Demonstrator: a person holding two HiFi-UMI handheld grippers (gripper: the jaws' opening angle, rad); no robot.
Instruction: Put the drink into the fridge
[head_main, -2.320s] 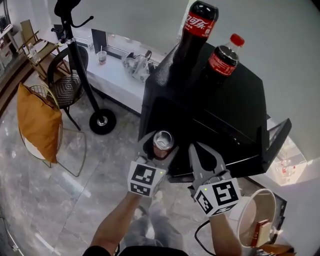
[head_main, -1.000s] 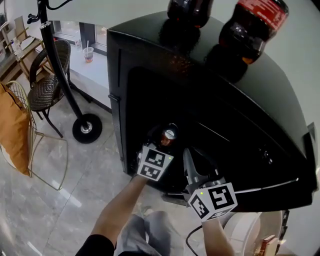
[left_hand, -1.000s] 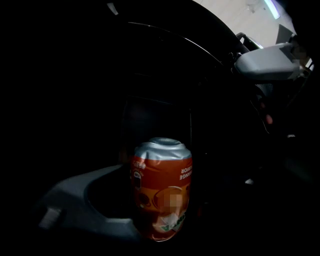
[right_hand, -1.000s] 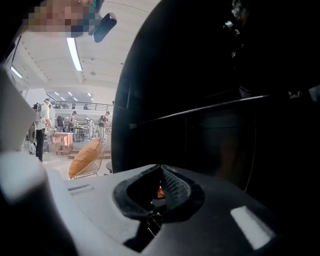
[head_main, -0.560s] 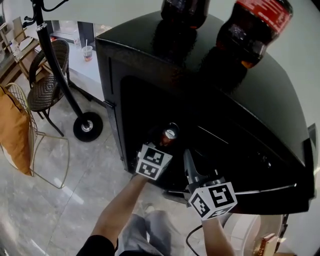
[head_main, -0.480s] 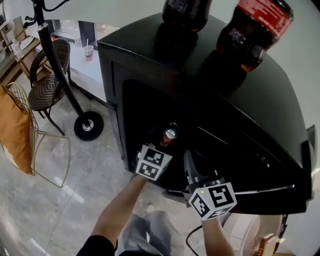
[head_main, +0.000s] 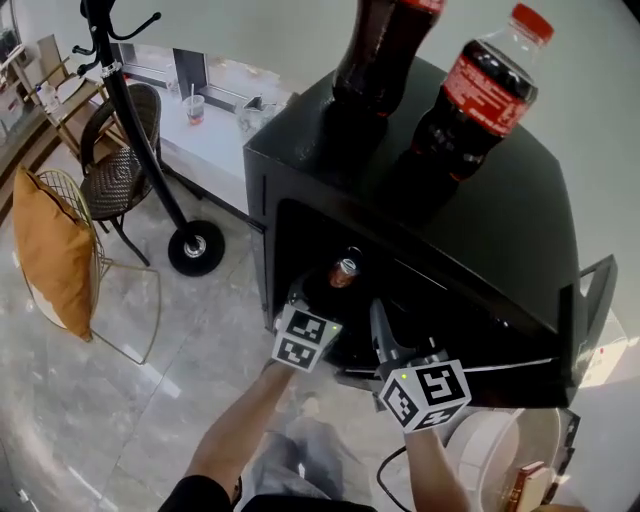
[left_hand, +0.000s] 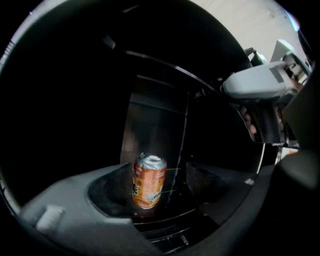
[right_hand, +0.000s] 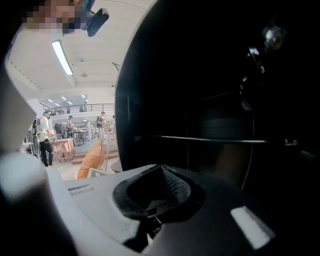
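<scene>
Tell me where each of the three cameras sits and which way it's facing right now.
Head view: on the person's head, looking steeply down at the open black fridge; shows both forearms, left gripper and right gripper.
Left gripper view: on the left gripper, facing into the fridge; its open jaws flank an orange can.
Right gripper view: on the right gripper, facing the fridge's dark inside; its jaws are shut, empty.
Shared: head and left gripper views both show the can and the right gripper.

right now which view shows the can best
Left gripper view: the can stands between the jaws of the left gripper, side and top showing. Head view shows only its top. Right gripper view misses it.
</scene>
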